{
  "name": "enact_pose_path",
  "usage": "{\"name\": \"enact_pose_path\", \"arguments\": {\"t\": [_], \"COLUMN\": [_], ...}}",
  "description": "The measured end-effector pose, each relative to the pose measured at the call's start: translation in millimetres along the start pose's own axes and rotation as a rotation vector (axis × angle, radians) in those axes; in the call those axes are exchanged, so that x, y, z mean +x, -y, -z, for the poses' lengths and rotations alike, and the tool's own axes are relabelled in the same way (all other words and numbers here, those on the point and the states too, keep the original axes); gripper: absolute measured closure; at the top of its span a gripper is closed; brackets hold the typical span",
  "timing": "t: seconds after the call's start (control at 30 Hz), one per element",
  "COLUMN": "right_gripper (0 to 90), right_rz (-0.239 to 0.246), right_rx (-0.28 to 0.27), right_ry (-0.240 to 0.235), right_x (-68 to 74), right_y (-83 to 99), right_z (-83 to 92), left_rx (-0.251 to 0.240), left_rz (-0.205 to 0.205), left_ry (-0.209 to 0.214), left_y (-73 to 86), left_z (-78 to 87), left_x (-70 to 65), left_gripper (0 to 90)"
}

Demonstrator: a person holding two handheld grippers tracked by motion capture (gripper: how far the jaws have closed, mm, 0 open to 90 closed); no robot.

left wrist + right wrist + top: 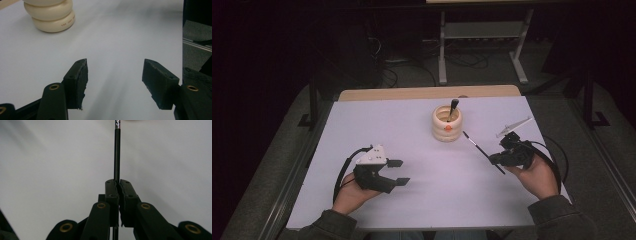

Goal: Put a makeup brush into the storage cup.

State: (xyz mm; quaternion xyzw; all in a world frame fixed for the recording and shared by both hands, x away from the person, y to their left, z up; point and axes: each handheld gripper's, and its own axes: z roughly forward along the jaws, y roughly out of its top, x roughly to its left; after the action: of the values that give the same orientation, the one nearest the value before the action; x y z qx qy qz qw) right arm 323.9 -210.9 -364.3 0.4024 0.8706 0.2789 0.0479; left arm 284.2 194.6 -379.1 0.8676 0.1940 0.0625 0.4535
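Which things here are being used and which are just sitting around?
Being used:
right tool, shut on a thin black stick
cream holder, one dark tool handle standing in it

Just sitting around:
left tool, open, holding nothing
clear plastic piece near the table's right edge

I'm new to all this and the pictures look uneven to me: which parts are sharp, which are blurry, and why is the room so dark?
High view: the white table is brightly lit, the floor behind nearly black. Left gripper view: the open left tool is sharp, while the cream holder is softer. Right gripper view: the right tool pinching the thin black stick is crisp, the stick's far tip blurs, and a soft shadow darkens the upper left.
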Motion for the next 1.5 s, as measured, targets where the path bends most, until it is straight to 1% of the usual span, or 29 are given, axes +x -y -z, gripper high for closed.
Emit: {"name": "enact_pose_path", "arguments": {"t": [0.03, 0.07, 0.13, 0.17, 0.23, 0.27, 0.3, 0.37, 0.43, 0.47, 0.53, 0.57, 0.6, 0.7, 0.77, 0.83, 0.87, 0.9, 0.97, 1.07, 1.13, 1.27, 1.3, 1.33, 1.37, 1.4, 1.43, 1.47, 1.5], "right_gripper": [85.4, 85.5, 85.4, 85.5, 85.5, 85.4, 85.4, 85.4, 85.4, 85.4, 85.4, 85.4, 85.4, 85.4, 85.4, 85.4, 85.4, 85.4, 85.4, 85.4, 85.4, 85.4, 85.4, 85.4, 85.4, 85.4, 85.4, 85.3, 85.4], "right_rz": [0.016, 0.029, 0.053, 0.070, 0.101, 0.111, 0.120, 0.143, 0.164, 0.172, 0.194, 0.197, 0.205, 0.207, 0.219, 0.219, 0.223, 0.231, 0.242, 0.244, 0.254, 0.260, 0.260, 0.261, 0.262, 0.265, 0.272, 0.270, 0.278], "right_rx": [-0.006, -0.015, -0.031, -0.043, -0.055, -0.058, -0.063, -0.074, -0.090, -0.093, -0.101, -0.109, -0.119, -0.135, -0.146, -0.148, -0.156, -0.162, -0.173, -0.180, -0.191, -0.197, -0.198, -0.204, -0.202, -0.200, -0.206, -0.216, -0.220], "right_ry": [-0.003, -0.009, -0.006, -0.014, -0.018, -0.023, -0.036, -0.046, -0.069, -0.075, -0.085, -0.093, -0.100, -0.127, -0.150, -0.159, -0.186, -0.198, -0.219, -0.246, -0.259, -0.277, -0.285, -0.293, -0.302, -0.301, -0.303, -0.304, -0.306], "right_x": [4.3, 10.4, 20.0, 24.1, 33.6, 36.8, 42.1, 48.5, 56.7, 60.9, 68.0, 71.1, 73.1, 78.7, 81.1, 82.9, 86.2, 87.1, 88.6, 91.2, 93.0, 95.9, 95.7, 95.8, 96.5, 97.5, 98.6, 100.1, 101.2], "right_y": [-2.6, -6.1, -12.1, -14.9, -20.8, -22.9, -26.3, -30.4, -34.6, -36.2, -38.7, -39.5, -40.2, -41.4, -41.4, -40.8, -39.2, -38.5, -37.3, -35.8, -33.7, -28.3, -26.7, -25.9, -24.9, -24.5, -23.9, -23.3, -22.7], "right_z": [1.4, 2.8, 6.1, 7.6, 10.3, 11.1, 12.2, 13.6, 13.5, 13.1, 12.4, 12.3, 11.7, 8.8, 4.9, 2.5, -3.1, -5.3, -9.2, -14.4, -18.3, -25.7, -27.7, -29.1, -30.9, -32.1, -33.1, -34.0, -35.0], "left_rx": [-0.003, -0.004, -0.013, -0.014, -0.019, -0.018, -0.019, -0.018, -0.019, -0.025, -0.026, -0.027, -0.031, -0.028, -0.020, -0.020, -0.013, -0.016, -0.021, -0.008, -0.013, -0.035, -0.033, -0.044, -0.046, -0.053, -0.053, -0.054, -0.069], "left_rz": [0.002, -0.005, -0.001, -0.013, -0.007, -0.012, -0.009, -0.019, -0.015, -0.009, -0.010, -0.008, -0.007, -0.008, -0.002, -0.002, 0.004, 0.009, 0.019, 0.025, 0.031, 0.067, 0.061, 0.079, 0.082, 0.097, 0.097, 0.104, 0.117], "left_ry": [0.004, 0.008, 0.018, 0.020, 0.025, 0.026, 0.029, 0.029, 0.031, 0.042, 0.049, 0.056, 0.061, 0.080, 0.085, 0.085, 0.098, 0.107, 0.129, 0.140, 0.154, 0.170, 0.173, 0.175, 0.173, 0.168, 0.161, 0.167, 0.177], "left_y": [-0.6, -1.3, -2.5, -3.3, -4.1, -4.6, -4.7, -5.1, -5.1, -5.3, -6.0, -6.4, -6.7, -9.2, -11.0, -11.0, -13.7, -14.3, -15.6, -19.7, -21.9, -24.1, -24.2, -24.6, -24.8, -25.0, -25.3, -25.3, -25.4], "left_z": [0.4, 0.7, 1.0, 1.5, 1.5, 1.6, 1.6, 1.7, 1.5, 1.1, 0.7, 0.5, -0.1, -3.6, -8.1, -8.1, -15.2, -17.1, -20.8, -28.9, -32.0, -34.0, -33.6, -33.6, -33.4, -33.4, -33.2, -32.7, -32.9], "left_x": [-0.4, -0.3, -1.3, -0.8, -1.8, -1.9, -2.3, -2.0, -2.3, -2.9, -3.5, -4.0, -4.3, -6.5, -8.6, -8.6, -9.9, -9.7, -8.8, -6.7, -4.9, -2.9, -1.4, -1.2, -0.4, -0.2, 0.8, 1.8, 2.2], "left_gripper": [37.1, 37.0, 37.0, 36.9, 36.9, 36.9, 37.0, 37.1, 37.5, 38.3, 38.7, 39.2, 39.6, 40.4, 40.8, 40.8, 41.5, 42.6, 45.5, 47.2, 48.8, 51.2, 51.9, 52.4, 52.5, 52.5, 52.1, 51.6, 51.7]}}
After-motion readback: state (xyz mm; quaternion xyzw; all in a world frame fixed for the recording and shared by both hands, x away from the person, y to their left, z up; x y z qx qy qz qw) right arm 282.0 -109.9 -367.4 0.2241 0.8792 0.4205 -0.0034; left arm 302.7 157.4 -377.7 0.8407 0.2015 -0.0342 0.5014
